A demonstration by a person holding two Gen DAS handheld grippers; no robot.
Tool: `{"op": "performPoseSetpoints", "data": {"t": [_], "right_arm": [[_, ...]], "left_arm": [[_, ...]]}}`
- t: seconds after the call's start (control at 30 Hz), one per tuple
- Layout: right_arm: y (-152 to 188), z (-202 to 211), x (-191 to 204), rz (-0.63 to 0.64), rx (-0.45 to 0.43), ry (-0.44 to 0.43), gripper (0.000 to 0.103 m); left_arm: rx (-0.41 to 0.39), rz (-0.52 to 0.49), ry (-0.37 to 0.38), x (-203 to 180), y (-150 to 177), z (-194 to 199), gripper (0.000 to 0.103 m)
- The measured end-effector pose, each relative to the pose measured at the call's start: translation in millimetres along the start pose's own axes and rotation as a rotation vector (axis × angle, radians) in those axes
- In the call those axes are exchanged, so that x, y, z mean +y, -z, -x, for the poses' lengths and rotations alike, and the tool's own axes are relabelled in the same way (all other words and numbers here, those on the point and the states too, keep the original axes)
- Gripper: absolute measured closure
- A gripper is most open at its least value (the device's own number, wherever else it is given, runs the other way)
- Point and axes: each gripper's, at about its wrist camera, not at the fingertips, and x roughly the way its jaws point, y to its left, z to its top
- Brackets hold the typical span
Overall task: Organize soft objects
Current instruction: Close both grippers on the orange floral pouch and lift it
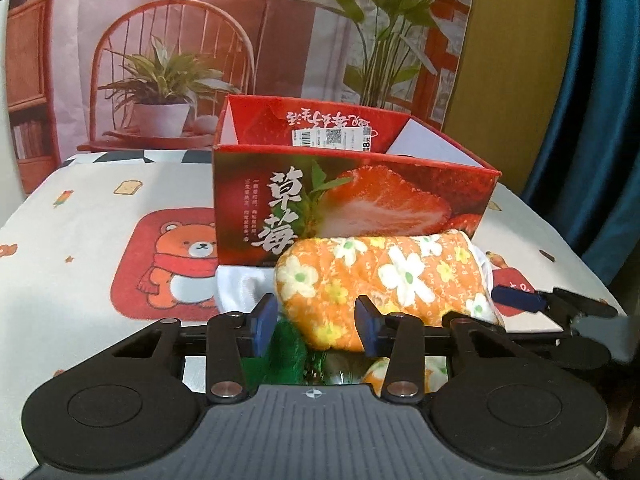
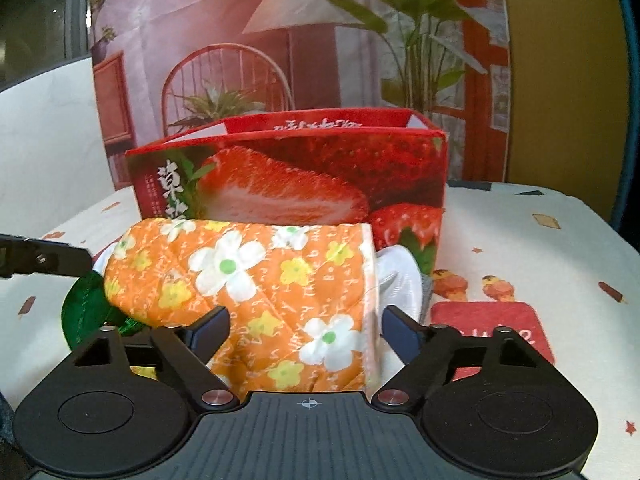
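Orange floral oven mitt (image 2: 256, 280) lies on the tabletop (image 1: 80, 216) before the strawberry box (image 1: 360, 192), at 12 o'clock. Both jaws gape astride it; close squarely on mid-fabric before lifting.

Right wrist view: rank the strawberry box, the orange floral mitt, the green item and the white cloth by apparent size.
1. Strawberry box and orange floral mitt: look alike; the mitt sits nearer the camera, so unranked.
2. Green item and white cloth: both mostly hidden, too close to call.
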Motion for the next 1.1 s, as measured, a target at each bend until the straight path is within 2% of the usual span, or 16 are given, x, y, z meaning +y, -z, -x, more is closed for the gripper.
{"op": "performPoseSetpoints", "data": {"t": [0.13, 0.27, 0.4, 0.53, 0.77, 0.87, 0.97, 1.1], "right_arm": [[1, -1, -2, -0.009, 0.007, -0.004, 0.027], [2, -2, -6, -0.027, 0.013, -0.004, 0.028], [5, -6, -11, -0.055, 0.032, -0.004, 0.028], [6, -11, -15, -0.081, 0.051, -0.011, 0.028], [9, -17, -20, -0.113, 0.075, -0.03, 0.03], [8, -15, -19, -0.109, 0.067, -0.037, 0.034], [7, -10, -16, -0.091, 0.043, -0.038, 0.043], [4, -3, -13, -0.069, 0.0, -0.027, 0.061]], "left_arm": [[0.027, 0.024, -0.022, 3, -12, -19, 0.058], [0.043, 0.039, -0.016, 2, -8, -31, 0.057], [0.04, 0.005, -0.015, 0, 3, -34, 0.057], [0.034, 0.026, -0.01, 6, 7, -34, 0.057], [0.017, -0.001, -0.004, 1, 11, -32, 0.057], [0.014, 0.0, 0.004, 0, 12, -30, 0.057], [0.008, -0.012, -0.01, 0, 13, -29, 0.057], [0.002, -0.015, -0.034, 1, 14, -28, 0.064]]}}
